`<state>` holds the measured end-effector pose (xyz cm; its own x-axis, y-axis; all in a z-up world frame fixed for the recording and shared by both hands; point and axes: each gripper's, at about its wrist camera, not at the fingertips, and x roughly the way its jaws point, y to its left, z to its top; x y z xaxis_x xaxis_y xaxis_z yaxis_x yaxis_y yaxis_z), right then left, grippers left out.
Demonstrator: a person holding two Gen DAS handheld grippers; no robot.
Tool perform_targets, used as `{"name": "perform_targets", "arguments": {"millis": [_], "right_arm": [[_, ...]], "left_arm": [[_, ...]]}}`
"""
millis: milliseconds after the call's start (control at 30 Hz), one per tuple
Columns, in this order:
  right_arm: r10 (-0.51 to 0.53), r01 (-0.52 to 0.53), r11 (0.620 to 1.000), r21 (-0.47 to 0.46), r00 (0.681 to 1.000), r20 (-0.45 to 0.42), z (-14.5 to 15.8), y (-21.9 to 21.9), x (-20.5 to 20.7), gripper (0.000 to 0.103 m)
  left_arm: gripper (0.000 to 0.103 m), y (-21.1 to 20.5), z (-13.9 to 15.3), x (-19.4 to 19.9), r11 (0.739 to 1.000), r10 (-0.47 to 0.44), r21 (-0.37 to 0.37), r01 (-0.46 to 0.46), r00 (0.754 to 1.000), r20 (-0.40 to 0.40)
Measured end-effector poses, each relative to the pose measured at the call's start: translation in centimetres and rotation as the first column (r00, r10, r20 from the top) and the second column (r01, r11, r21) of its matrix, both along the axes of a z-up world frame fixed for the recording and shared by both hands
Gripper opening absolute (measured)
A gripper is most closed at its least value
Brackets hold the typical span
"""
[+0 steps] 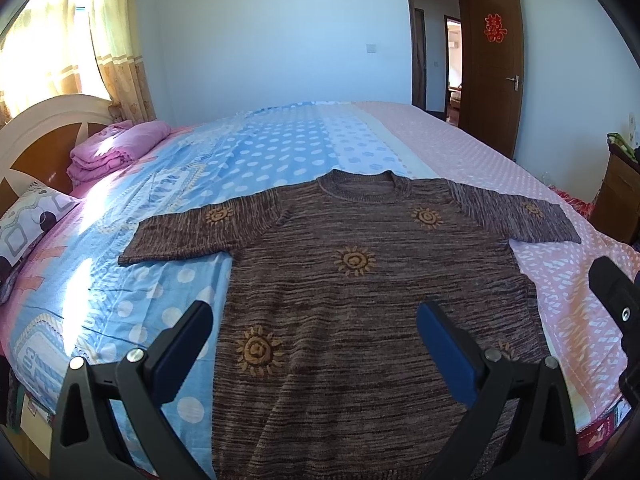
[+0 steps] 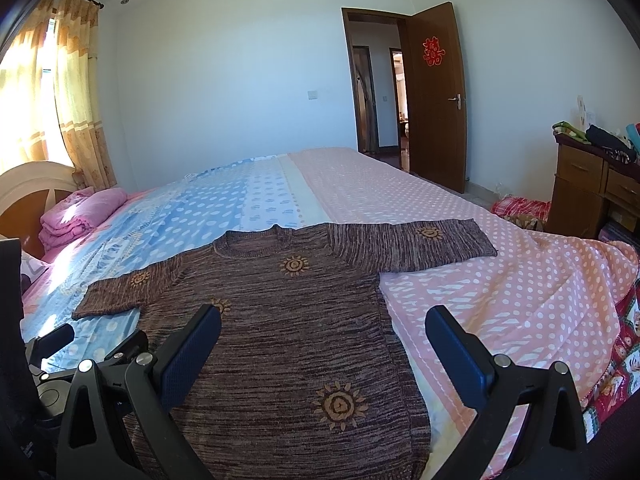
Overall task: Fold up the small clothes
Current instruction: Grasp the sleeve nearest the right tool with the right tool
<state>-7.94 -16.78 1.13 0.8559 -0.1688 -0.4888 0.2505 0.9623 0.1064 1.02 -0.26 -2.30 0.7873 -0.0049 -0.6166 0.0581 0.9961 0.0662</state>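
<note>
Both my tongs hang wide apart, holding nothing: my left gripper (image 1: 314,344) over the lower left of the brown sweater (image 1: 360,280), my right gripper (image 2: 323,344) over its lower right edge. Beneath and ahead of the tips it lies flat on the bed (image 2: 500,280), both sleeves spread, neck farthest from me. I judge no fold is made yet; everything remains. Pink folded bedding (image 1: 112,148) sits far ahead-left, well apart. Nothing blocks the sleeves.
</note>
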Motion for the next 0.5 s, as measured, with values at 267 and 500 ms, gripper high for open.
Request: {"name": "perform_targets", "arguments": {"millis": [267, 500], "right_arm": [[-0.056, 0.057, 0.998, 0.014, 0.998, -0.033, -1.9, -3.4, 3.2, 0.102], [-0.132, 0.135, 0.990, 0.046, 0.989, -0.061, -1.8, -11.3, 7.5, 0.099]], "left_arm": [[0.103, 0.6, -1.1, 3.0, 1.000, -0.030, -0.005, 0.030, 0.999, -0.044], [0.103, 4.2, -2.5, 8.9, 0.998, 0.000, -0.065, -0.008, 0.993, -0.115]]}}
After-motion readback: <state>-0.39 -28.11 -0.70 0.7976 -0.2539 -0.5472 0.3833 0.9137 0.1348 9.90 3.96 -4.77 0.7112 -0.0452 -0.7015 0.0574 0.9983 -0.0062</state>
